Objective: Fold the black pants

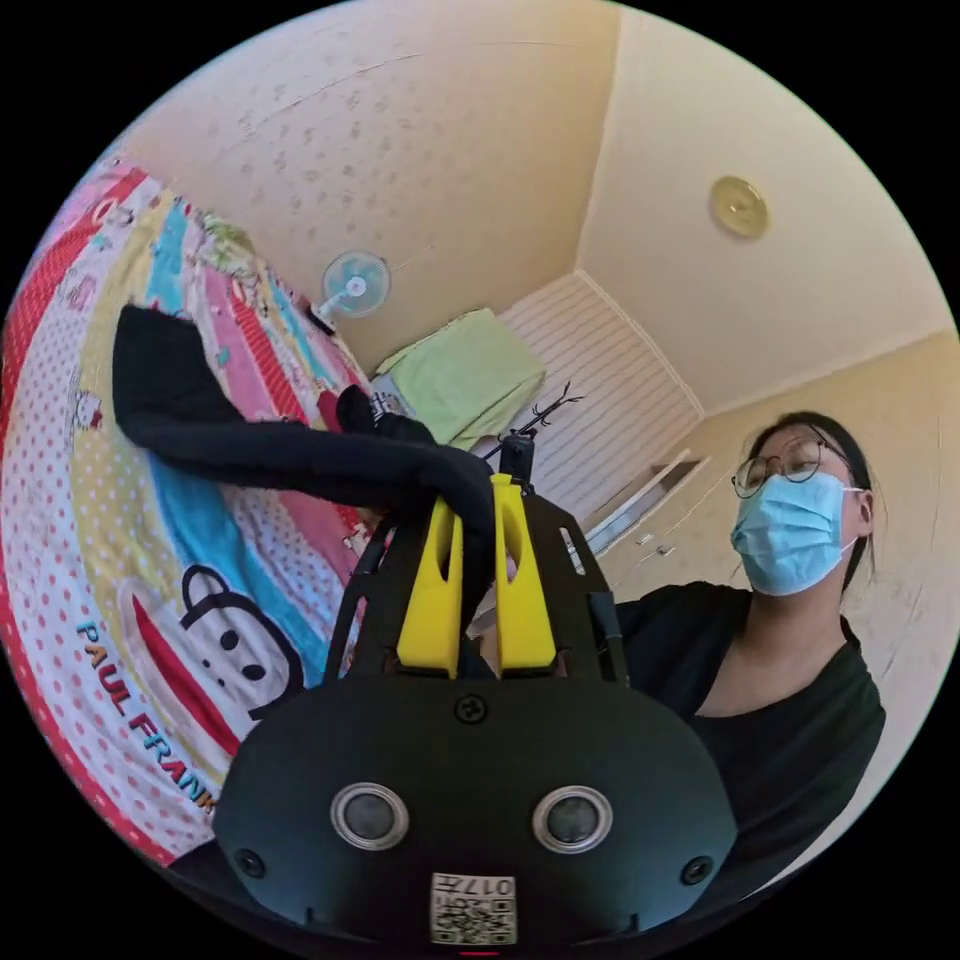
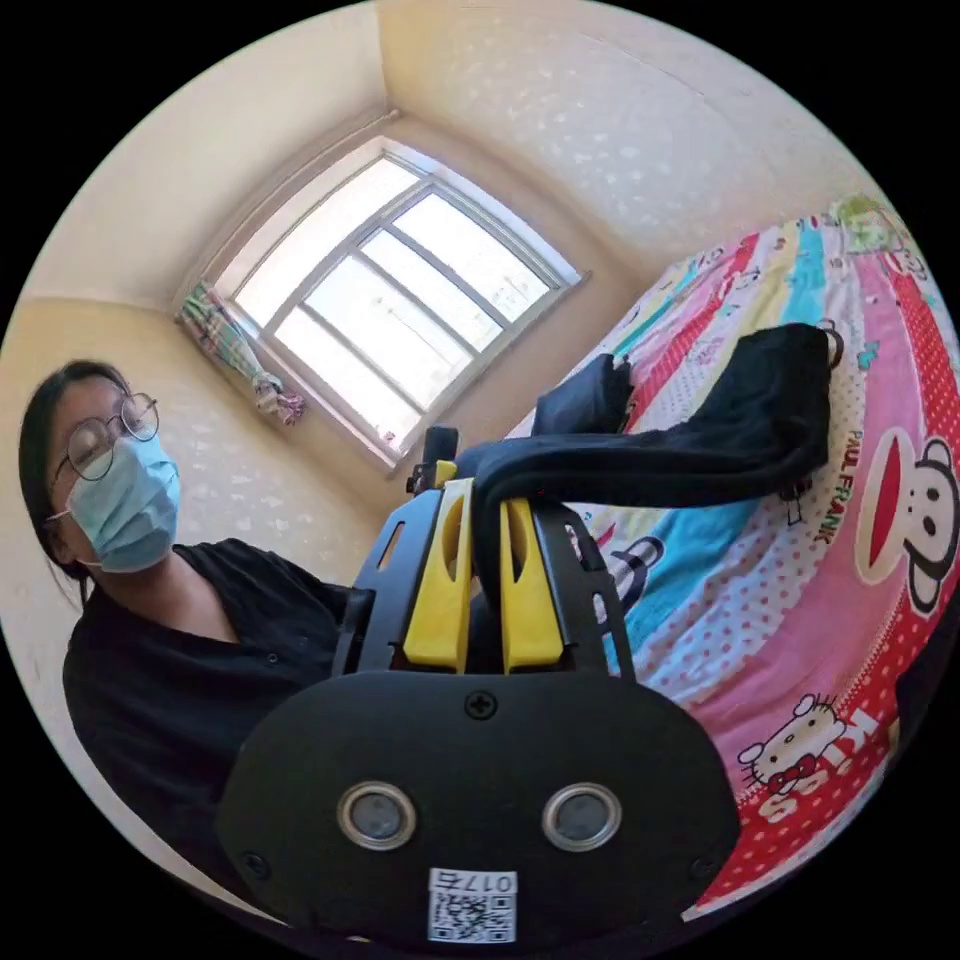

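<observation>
Soft black cloth pants [image 1: 270, 450] pinched in both tools, lifted off the bright striped cartoon bed sheet [image 1: 90, 560].

In the left gripper view, left yellow-jawed gripper [image 1: 478, 500] clamped tight on a bunch of the pants, both jaws pressing the cloth. In the right gripper view, right yellow-jawed gripper [image 2: 487, 505] squeezed shut on the black pants [image 2: 700, 450] the same way. One end held up in the air, the other end lying flat on the bed sheet [image 2: 800, 640], a sagging bridge of cloth in between. Probably light and floppy, not stiff, not slippery, not breakable. Likely to droop and bunch wherever not held. Best taken at an edge or a corner, waist or leg end, with hands wide apart for a flat fold.
</observation>
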`<state>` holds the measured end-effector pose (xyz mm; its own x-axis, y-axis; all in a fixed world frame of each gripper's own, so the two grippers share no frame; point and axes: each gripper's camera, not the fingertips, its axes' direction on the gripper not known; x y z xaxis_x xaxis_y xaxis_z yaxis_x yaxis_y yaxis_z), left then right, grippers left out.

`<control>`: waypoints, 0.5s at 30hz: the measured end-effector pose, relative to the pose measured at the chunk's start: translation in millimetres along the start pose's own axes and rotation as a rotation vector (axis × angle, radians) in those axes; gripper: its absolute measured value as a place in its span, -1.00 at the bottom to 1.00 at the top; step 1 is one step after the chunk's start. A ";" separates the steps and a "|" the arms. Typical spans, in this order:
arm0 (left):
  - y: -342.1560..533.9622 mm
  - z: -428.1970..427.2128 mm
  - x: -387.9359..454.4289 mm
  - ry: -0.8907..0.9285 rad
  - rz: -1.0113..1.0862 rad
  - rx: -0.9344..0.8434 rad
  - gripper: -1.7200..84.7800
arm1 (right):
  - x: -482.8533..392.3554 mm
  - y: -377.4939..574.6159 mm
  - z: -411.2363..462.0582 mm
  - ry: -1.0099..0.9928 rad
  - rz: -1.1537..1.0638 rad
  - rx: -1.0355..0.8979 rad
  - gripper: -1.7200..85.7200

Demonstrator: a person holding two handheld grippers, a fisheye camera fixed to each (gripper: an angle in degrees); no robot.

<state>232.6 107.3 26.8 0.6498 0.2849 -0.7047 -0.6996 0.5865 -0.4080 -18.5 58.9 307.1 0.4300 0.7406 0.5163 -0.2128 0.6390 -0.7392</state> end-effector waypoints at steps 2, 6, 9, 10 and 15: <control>-16.2 -3.3 59.2 0.007 0.110 0.022 -0.84 | -55.2 -30.0 -21.4 0.001 -0.109 0.020 -0.96; -49.0 -9.0 175.2 0.090 0.290 0.088 -0.84 | -174.5 -93.5 -70.7 -0.015 -0.343 0.071 -0.96; -73.7 -9.4 239.0 0.062 0.386 0.131 -0.84 | -234.3 -137.0 -100.3 0.002 -0.433 0.115 -0.95; -84.3 -9.1 255.6 0.043 0.400 0.146 -0.84 | -241.7 -146.1 -105.4 0.003 -0.436 0.123 -0.95; -131.3 -1.5 261.8 -0.013 0.356 0.184 -0.84 | -242.7 -219.9 -134.8 0.002 -0.442 0.177 -0.91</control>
<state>494.2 103.7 -104.9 0.3807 0.5034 -0.7757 -0.8176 0.5752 -0.0281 42.2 -289.3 286.0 0.5144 0.3894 0.7640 -0.1551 0.9185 -0.3637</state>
